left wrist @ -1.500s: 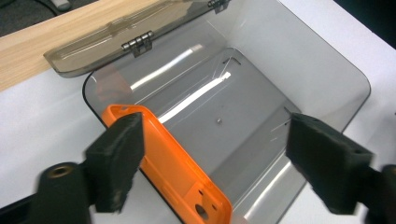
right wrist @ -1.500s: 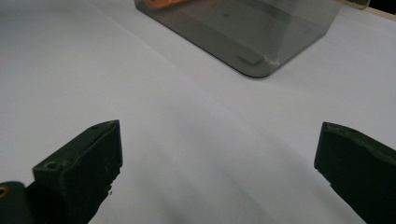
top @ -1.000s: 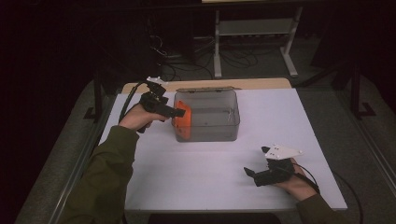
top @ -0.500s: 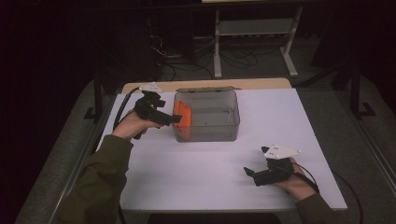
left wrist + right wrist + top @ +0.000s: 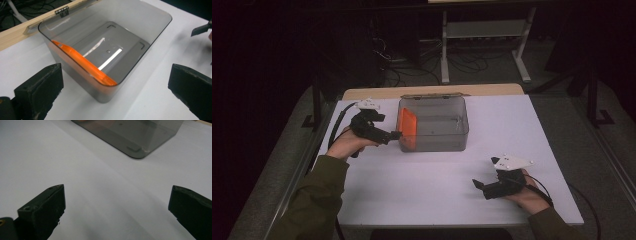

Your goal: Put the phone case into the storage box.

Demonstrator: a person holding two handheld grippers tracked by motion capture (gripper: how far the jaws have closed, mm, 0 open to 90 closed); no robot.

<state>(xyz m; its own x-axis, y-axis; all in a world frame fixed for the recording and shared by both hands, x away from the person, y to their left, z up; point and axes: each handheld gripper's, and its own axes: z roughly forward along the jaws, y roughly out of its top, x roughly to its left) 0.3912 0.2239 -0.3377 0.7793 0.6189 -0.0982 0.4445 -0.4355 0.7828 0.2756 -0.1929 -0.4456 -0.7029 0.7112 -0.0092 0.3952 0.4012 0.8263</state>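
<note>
High view, left gripper (image 5: 393, 135): held just beside the left wall of the grey bin (image 5: 433, 143), its tips at the wall; jaws are spread, nothing pinched.
High view, orange card (image 5: 407, 126): seen leaning inside the bin against that left wall, upper edge near the rim.
High view, right gripper (image 5: 478, 184): rested on the white table (image 5: 422, 185) near the front right, well apart from the bin.
High view, change: the left gripper is drawn back and outward from where it stood a second ago, when its tips were over the card at the rim; the card is left standing free. Release is judged done.
High view, unchanged: the right gripper and the bin are found in the same places as before.
Left gripper view, jaws: wide apart at the lower corners, empty.
Left gripper view, orange card (image 5: 82, 63): set slantwise along the near wall of the bin (image 5: 160, 23); the bin floor is otherwise bare.
Right gripper view, jaws: spread wide, empty, over bare table (image 5: 75, 167).
Right gripper view, bin (image 5: 135, 137): one corner is seen ahead.
</note>
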